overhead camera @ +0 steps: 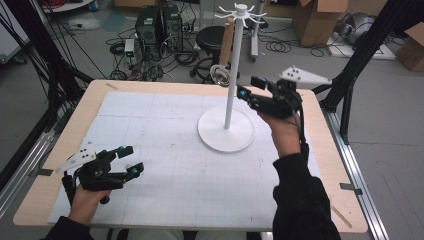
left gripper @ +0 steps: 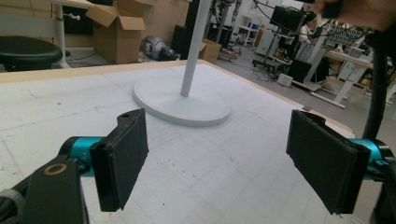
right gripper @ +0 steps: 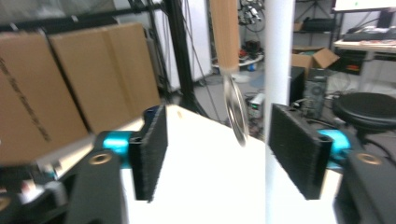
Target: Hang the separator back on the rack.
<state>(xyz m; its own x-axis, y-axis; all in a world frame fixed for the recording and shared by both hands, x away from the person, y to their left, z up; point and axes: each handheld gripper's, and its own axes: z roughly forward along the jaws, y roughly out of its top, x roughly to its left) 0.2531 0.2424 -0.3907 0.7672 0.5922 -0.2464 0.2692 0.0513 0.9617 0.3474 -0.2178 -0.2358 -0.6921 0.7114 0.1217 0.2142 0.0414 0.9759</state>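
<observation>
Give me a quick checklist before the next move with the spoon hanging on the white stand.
1. Spoon hangs from the stand's hooks by its wooden handle: ok.
2. Right hand-held gripper open, nothing between its pads: ok.
3. Right hand-held gripper clear of the spoon, a gap shows in the high view: ok.
4. Stand upright on the table mat: ok.
5. Left hand-held gripper open, empty, away from the stand: ok.
6. Spoon hanging still: cannot tell, it looks blurred.
</observation>
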